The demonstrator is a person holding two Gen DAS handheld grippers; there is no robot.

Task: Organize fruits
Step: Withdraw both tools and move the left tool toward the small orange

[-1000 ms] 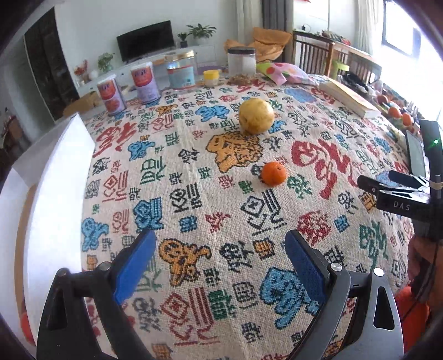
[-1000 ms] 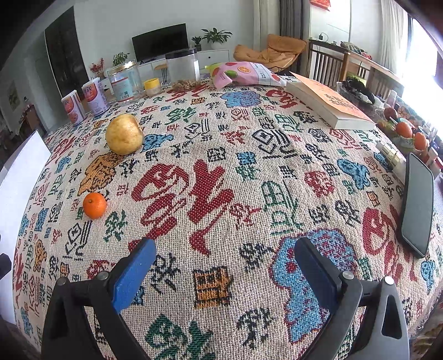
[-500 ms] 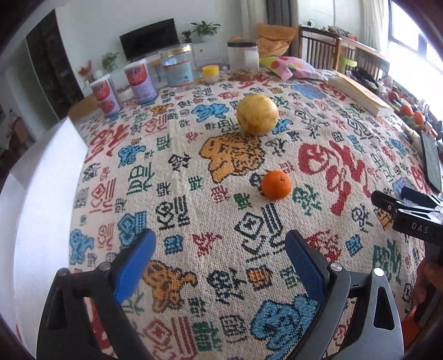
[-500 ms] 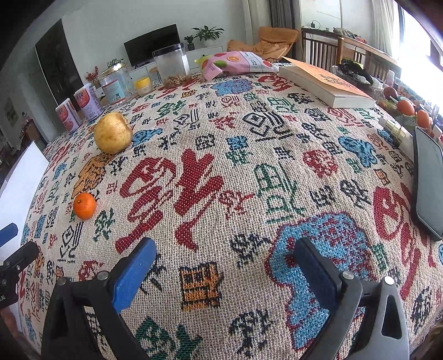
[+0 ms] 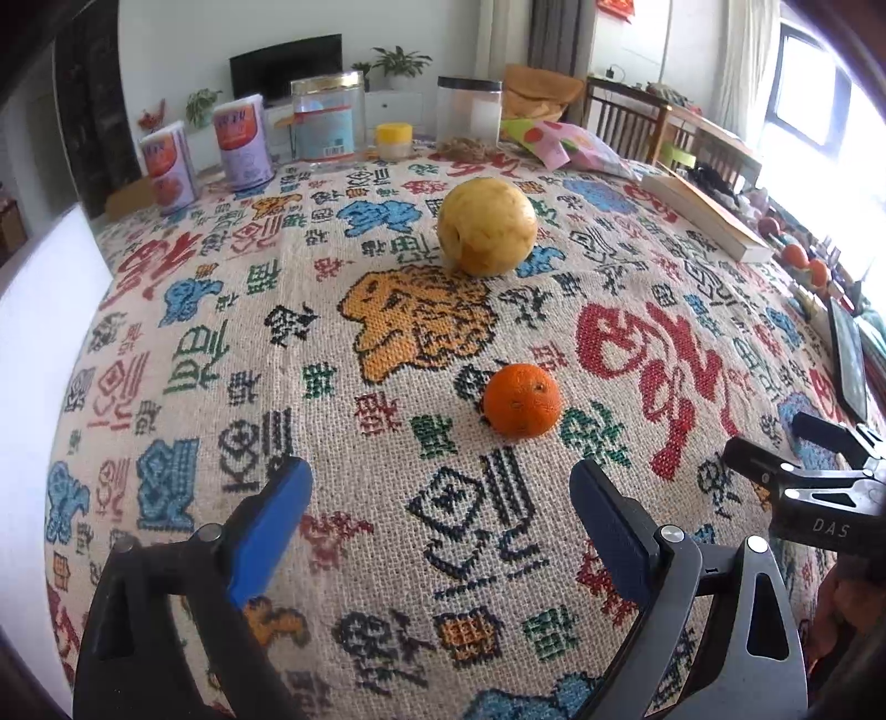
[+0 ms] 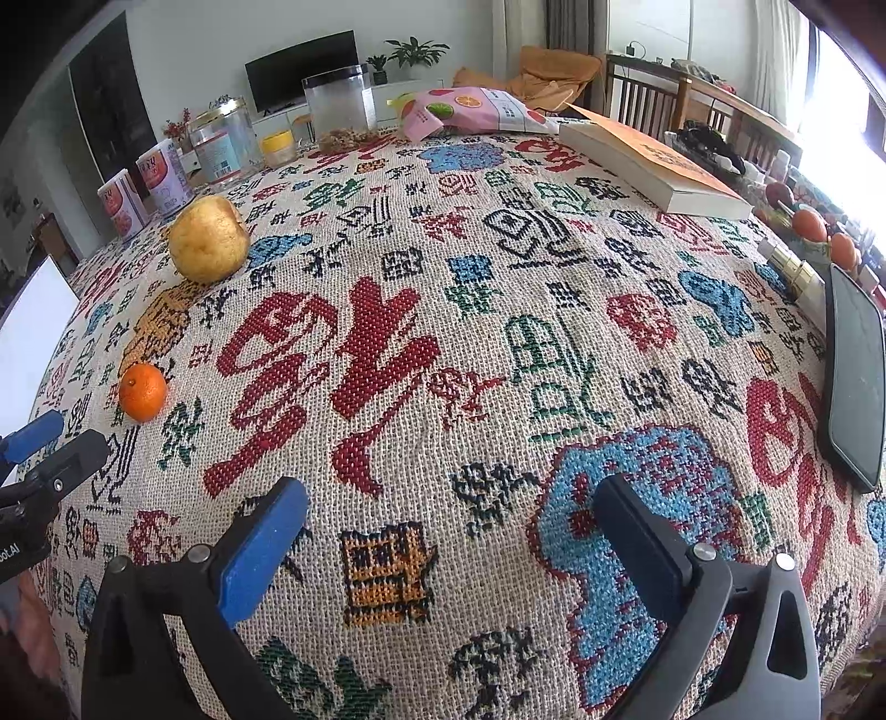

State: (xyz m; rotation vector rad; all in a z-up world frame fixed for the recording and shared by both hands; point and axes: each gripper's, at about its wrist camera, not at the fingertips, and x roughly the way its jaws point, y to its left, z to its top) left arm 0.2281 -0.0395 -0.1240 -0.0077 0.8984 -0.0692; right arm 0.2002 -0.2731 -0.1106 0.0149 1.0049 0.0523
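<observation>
Resting upright, pear [image 5: 487, 226], stem dimple facing left gripper [image 5: 440, 501].

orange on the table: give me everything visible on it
The orange is small, round and bright orange, with dimpled peel and a dark stem dimple facing the left wrist camera. It looks whole and unpeeled. It sits on the woven patterned cloth, apart from the larger yellow fruit behind it. Nothing else touches it. The open left gripper is just short of it, with the orange slightly right of its centre.

A home living room: a television [image 6: 302, 69] on a low cabinet, potted plants [image 6: 416, 51], wooden chairs [image 5: 626, 127], curtains [image 5: 554, 33].
</observation>
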